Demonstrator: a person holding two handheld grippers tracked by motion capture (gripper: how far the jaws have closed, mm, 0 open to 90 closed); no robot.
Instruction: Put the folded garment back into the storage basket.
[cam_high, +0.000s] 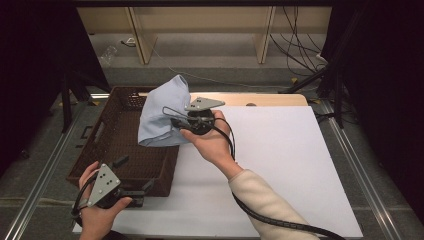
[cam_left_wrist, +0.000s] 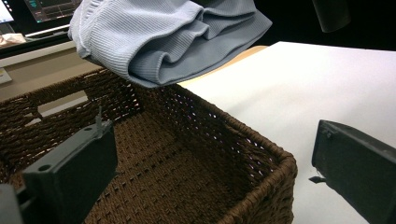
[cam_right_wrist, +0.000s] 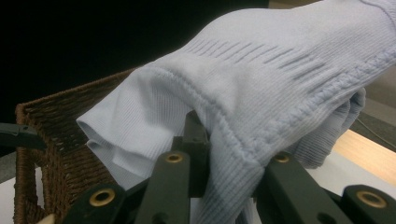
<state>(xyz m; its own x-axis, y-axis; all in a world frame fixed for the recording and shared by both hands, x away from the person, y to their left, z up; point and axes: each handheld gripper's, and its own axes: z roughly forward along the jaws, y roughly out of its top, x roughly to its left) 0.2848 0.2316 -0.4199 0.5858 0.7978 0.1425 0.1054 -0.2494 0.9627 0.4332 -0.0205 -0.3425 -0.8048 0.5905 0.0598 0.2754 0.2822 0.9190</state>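
High view: right gripper (cam_high: 181, 121) clenched on cloth (cam_high: 162, 112), frame centre, above basket (cam_high: 107, 145) | left gripper (cam_high: 131, 192) released, lower left | cloth soft, light, limp; hold folded hem.

— What is carrying everything here?

— A table (cam_high: 280, 150) with a white top is taking up most of the high view, and a strip of pale wood is showing along its far edge at about twelve o'clock.

— And what is sitting on it?

— A brown woven basket (cam_high: 112, 150) is resting at about nine o'clock, overhanging the left edge of the white top, as far as I can judge from above. In the left gripper view its near corner is meeting the white surface.
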